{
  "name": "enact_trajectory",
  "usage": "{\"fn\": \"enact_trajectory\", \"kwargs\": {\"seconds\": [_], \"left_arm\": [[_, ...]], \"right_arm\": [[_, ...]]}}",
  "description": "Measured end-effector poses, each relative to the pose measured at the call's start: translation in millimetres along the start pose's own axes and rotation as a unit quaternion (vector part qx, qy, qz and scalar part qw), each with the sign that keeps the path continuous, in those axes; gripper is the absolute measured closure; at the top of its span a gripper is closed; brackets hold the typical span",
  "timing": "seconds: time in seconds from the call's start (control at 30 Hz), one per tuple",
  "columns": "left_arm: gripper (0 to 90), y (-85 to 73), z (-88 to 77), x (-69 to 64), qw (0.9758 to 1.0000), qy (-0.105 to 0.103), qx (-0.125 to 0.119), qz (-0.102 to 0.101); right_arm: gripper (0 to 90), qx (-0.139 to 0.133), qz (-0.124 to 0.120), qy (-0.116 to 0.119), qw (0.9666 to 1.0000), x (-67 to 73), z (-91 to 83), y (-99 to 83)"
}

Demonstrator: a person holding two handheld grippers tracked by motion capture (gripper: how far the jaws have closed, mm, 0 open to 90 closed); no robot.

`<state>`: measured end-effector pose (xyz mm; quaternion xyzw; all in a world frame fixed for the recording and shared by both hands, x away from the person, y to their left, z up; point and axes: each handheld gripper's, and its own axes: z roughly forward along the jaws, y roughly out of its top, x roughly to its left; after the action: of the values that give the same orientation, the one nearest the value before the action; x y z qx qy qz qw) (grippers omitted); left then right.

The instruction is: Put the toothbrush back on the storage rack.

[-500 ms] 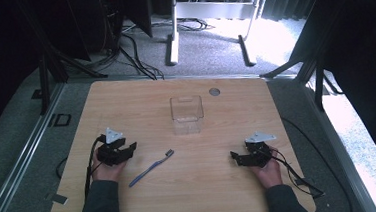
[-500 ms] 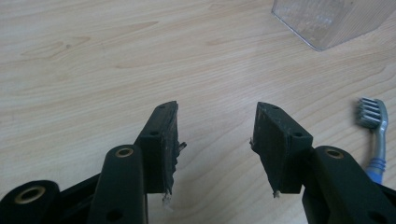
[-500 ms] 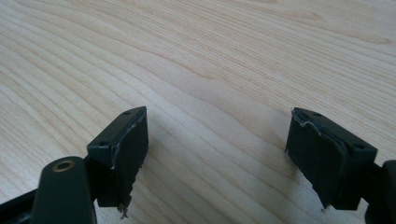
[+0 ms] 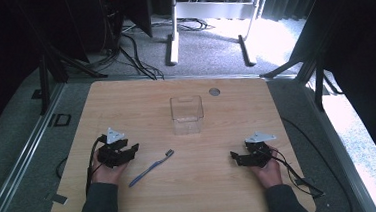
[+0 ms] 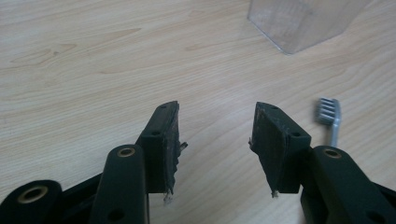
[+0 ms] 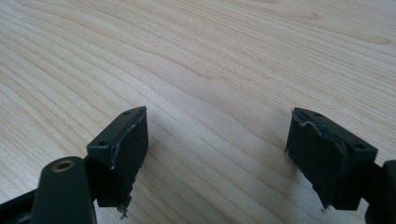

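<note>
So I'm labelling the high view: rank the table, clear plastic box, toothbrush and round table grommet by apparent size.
1. Table
2. Clear plastic box
3. Toothbrush, longer than the box is wide but far slimmer
4. Round grommet

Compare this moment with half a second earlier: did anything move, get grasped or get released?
No visible change. Both grippers, left and right, rest open and empty on the table; the toothbrush and the clear container lie where they did.

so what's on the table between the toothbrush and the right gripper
Nothing: in the high view, bare wood runs from the toothbrush to the right gripper. The clear container sits farther back, off that line.
</note>
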<state>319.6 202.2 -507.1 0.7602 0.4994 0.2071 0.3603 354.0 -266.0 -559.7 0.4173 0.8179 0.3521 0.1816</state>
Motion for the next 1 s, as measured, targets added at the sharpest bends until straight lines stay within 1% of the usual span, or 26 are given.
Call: {"fn": "enact_trajectory", "kwargs": {"seconds": [0.03, 0.1, 0.2, 0.33, 0.4, 0.57, 0.73, 0.87, 0.9, 0.97, 1.0], "left_arm": [[52.3, 0.0, 0.0, 0.0, 1.0, 0.0, 0.0, 0.0], [53.0, 2.7, -2.9, -2.9, 0.9999, -0.005, 0.007, 0.007], [53.4, 4.5, -4.6, -5.8, 0.9997, -0.006, 0.016, 0.018], [53.6, 6.2, -7.3, -8.4, 0.9993, -0.008, 0.021, 0.028], [55.3, 7.1, -8.7, -8.9, 0.9993, -0.012, 0.02, 0.03], [55.4, 10.1, -10.0, -9.3, 0.9989, -0.014, 0.029, 0.035], [55.3, 12.8, -12.6, -11.5, 0.9985, -0.017, 0.032, 0.04], [55.9, 14.9, -13.4, -13.7, 0.9979, -0.022, 0.041, 0.045], [58.0, 15.4, -13.6, -14.3, 0.9977, -0.024, 0.044, 0.047], [58.1, 16.4, -13.7, -16.1, 0.9973, -0.025, 0.048, 0.05], [58.0, 17.0, -14.0, -17.2, 0.9968, -0.027, 0.051, 0.054]], "right_arm": [[20.6, 0.0, 0.0, 0.0, 1.0, 0.0, 0.0, 0.0], [20.6, 0.0, 0.0, 0.0, 1.0, 0.0, 0.0, 0.0], [20.6, 0.0, 0.0, 0.0, 1.0, 0.0, 0.0, 0.0], [20.6, 0.0, 0.0, 0.0, 1.0, 0.0, 0.0, 0.0], [20.6, 0.0, 0.0, 0.0, 1.0, 0.0, 0.0, 0.0], [20.6, 0.0, 0.0, 0.0, 1.0, 0.0, 0.0, 0.0], [20.6, 0.0, 0.0, 0.0, 1.0, 0.0, 0.0, 0.0], [20.6, 0.0, 0.0, 0.0, 1.0, 0.0, 0.0, 0.0], [20.6, 0.0, 0.0, 0.0, 1.0, 0.0, 0.0, 0.0], [20.5, 0.0, 0.0, 0.0, 1.0, 0.0, 0.0, 0.0], [20.6, 0.0, 0.0, 0.0, 1.0, 0.0, 0.0, 0.0]]}}
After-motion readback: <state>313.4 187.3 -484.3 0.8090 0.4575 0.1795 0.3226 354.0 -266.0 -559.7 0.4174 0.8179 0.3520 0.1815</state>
